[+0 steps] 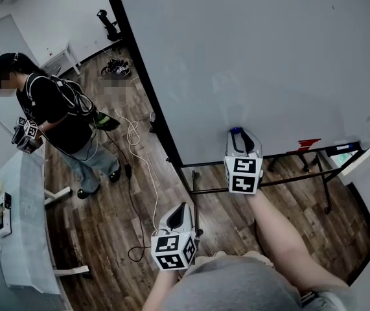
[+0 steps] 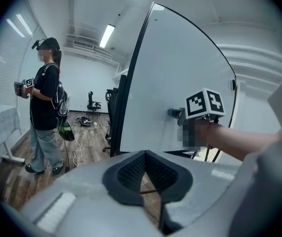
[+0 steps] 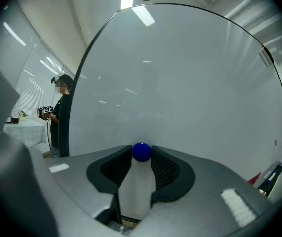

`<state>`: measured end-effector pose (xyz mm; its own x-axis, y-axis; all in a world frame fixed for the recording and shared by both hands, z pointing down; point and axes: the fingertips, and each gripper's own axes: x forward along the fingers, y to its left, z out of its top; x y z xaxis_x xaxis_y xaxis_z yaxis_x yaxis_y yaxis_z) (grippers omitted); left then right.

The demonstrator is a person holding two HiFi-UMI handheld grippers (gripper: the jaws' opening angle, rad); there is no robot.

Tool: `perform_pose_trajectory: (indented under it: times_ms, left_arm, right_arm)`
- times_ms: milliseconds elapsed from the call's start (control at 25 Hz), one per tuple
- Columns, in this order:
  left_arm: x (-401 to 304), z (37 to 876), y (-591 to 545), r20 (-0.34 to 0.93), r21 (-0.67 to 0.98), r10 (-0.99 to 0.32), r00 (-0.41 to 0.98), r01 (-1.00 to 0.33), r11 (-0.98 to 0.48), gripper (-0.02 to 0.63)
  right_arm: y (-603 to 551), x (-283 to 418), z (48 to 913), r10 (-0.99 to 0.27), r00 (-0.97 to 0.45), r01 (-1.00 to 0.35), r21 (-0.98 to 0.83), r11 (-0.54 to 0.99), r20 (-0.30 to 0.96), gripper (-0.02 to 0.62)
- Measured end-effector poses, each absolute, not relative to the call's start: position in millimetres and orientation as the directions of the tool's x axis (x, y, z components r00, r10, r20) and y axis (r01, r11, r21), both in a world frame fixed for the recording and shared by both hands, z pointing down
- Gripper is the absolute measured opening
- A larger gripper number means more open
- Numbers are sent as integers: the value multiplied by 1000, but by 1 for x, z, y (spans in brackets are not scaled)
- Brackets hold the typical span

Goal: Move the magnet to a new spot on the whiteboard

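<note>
Wood-plank floor [image 1: 107, 219] runs under one large whiteboard [image 1: 269, 57] on a dark metal stand, its face blank and pale grey. Two tongs are in play. The right gripper [image 1: 240, 135] is pushed up against the lower part of the board, its jaws standing fairly wide and clamped on the single magnet [image 3: 141, 152]. The right gripper view shows both dark ribbed pads touching the magnet's sides at the very tips. The magnet is a small, round, glossy deep-blue knob, and it sits against the board surface low down, near the bottom edge and above the stand's crossbar. The left gripper [image 2: 144, 154] hangs back from the board over the floor, near the wearer's body. Its jaws are drawn together at the tips with nothing between them, and only a thin sliver of floor shows through lower down. Each gripper carries one white cube with black square markers. A second person [image 1: 55, 115] in dark clothes stands well off to the left, holding another marker-cube device beside a cloth-covered table [image 1: 23, 251]. One white cord [image 1: 133, 133] trails across the planks, and a small red object [image 1: 308, 143] lies at the board's lower right edge; what it is cannot be made out.
</note>
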<state>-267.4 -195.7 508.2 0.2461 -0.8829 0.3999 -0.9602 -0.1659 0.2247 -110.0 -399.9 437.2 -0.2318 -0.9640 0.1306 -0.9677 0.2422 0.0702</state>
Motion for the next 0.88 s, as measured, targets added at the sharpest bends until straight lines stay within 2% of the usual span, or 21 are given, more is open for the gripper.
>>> perform_pose_trajectory:
  times_ms: [880]
  left_arm:
    - [-238,506,-192,371,231,-865,336,-936,-265,3]
  right_arm:
    - [-323,-95,427,-950,-291,-954,41,297,113,123]
